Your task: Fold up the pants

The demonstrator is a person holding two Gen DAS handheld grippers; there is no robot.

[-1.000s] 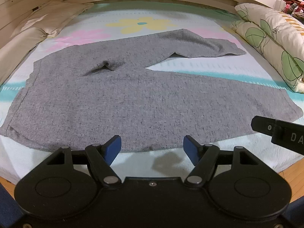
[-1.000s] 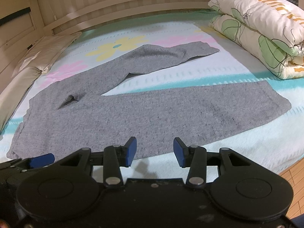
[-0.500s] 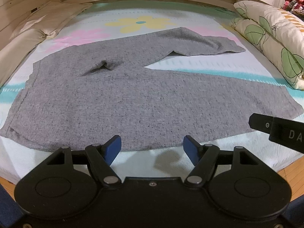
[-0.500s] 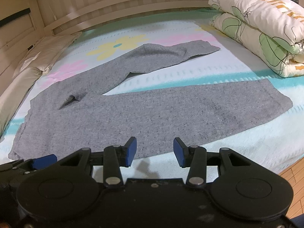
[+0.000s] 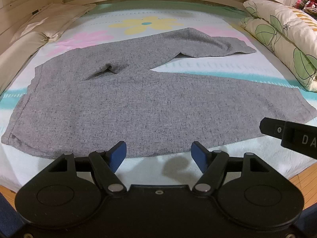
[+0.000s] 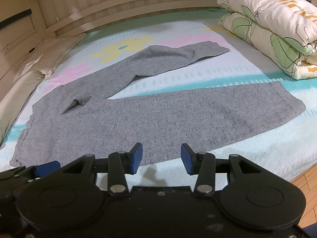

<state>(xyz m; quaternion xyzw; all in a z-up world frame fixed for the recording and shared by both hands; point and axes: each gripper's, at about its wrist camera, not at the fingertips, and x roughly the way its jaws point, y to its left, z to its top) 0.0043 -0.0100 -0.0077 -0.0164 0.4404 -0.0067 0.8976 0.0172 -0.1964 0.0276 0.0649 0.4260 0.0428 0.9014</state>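
Grey heathered pants (image 5: 142, 99) lie spread flat on the bed, waistband at the left and both legs running right; the far leg angles away toward the back. The same pants (image 6: 158, 115) fill the middle of the right wrist view. My left gripper (image 5: 158, 154) hovers open over the near hem of the pants, nothing between its blue pads. My right gripper (image 6: 161, 156) is open too, above the near edge of the near leg, empty. Part of the right gripper's black body (image 5: 293, 136) shows at the right edge of the left wrist view.
The bed sheet (image 5: 178, 19) is pale with flower prints and a teal stripe. A folded floral quilt (image 6: 267, 23) is stacked at the right. Beige pillows (image 5: 49, 21) lie at the far left by the slatted headboard. Wooden floor (image 6: 305, 182) shows past the bed's near edge.
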